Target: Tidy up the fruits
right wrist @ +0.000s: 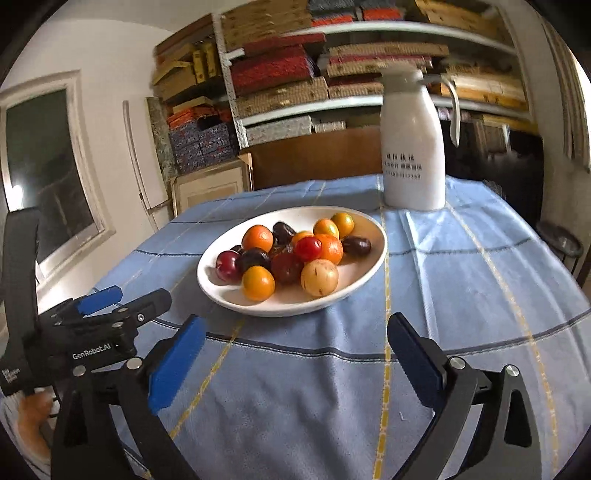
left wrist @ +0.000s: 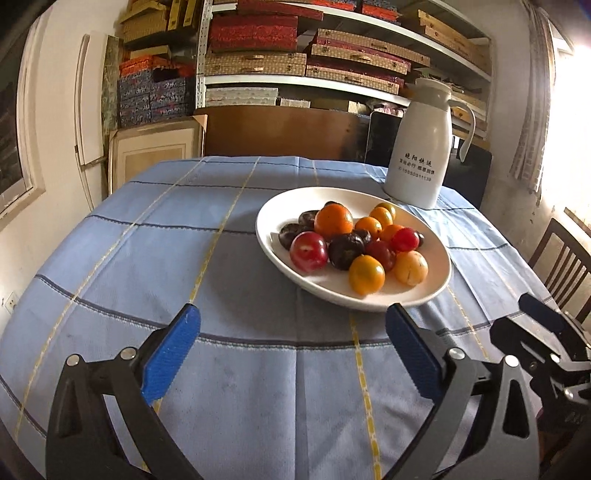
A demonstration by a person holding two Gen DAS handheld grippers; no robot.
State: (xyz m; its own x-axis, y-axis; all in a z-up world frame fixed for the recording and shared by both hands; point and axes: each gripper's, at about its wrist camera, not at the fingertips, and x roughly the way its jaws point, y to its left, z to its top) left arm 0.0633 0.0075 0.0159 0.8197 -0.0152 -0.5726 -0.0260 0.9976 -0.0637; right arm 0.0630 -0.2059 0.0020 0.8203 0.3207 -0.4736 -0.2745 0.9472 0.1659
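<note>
Both grippers' fingers splayed before plate.

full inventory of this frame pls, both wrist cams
plate: one, white, oval, on the tablecloth.
fruits: about a dozen, orange, yellow, red and dark purple, piled on the plate.
jug: one, white with printed text, behind the plate.
tablecloth: one, blue checked, covering the table.
boxes: many, red, tan and blue, on shelves behind.
chair: one, dark wood, at the right edge.
left gripper: blue pads, open, empty.
right gripper: blue pads, open, empty.
</note>
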